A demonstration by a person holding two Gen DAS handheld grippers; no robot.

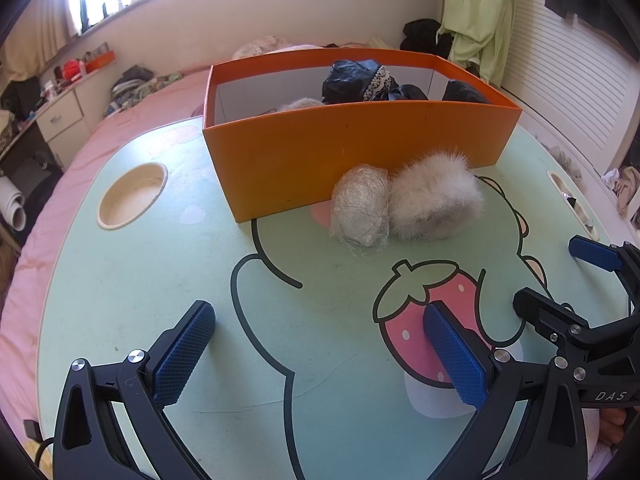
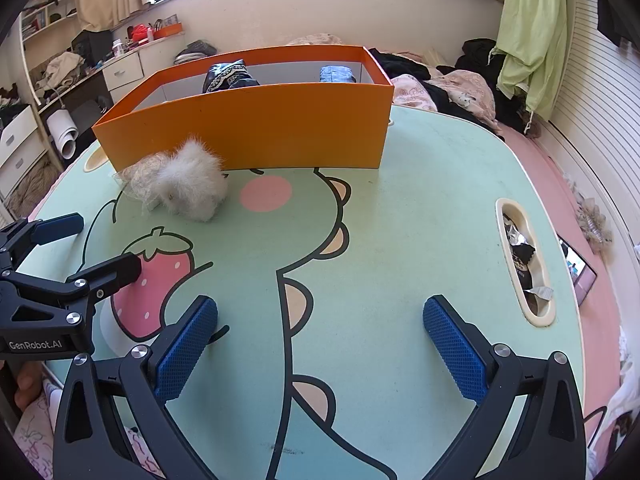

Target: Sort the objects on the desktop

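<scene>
An orange box (image 1: 352,152) (image 2: 248,132) stands at the back of the green cartoon table (image 1: 160,264) (image 2: 400,208), holding black bags (image 1: 356,78) and a pale furry piece (image 1: 298,104). Against its front wall lie a plastic-wrapped bundle (image 1: 362,210) (image 2: 138,178) and a white fluffy ball (image 1: 436,200) (image 2: 192,188), touching each other. My left gripper (image 1: 320,354) (image 2: 96,248) hovers open over the table with nothing between its fingers, short of both items. My right gripper (image 2: 320,350) (image 1: 560,280) is open wide and empty, to the right of the left one.
A round cup recess (image 1: 132,196) sits at the table's left. A long slot (image 2: 524,264) on the right holds wrappers. A phone (image 2: 580,272) lies on the pink bed (image 1: 24,264) beyond the table edge. Clothes pile up behind the box.
</scene>
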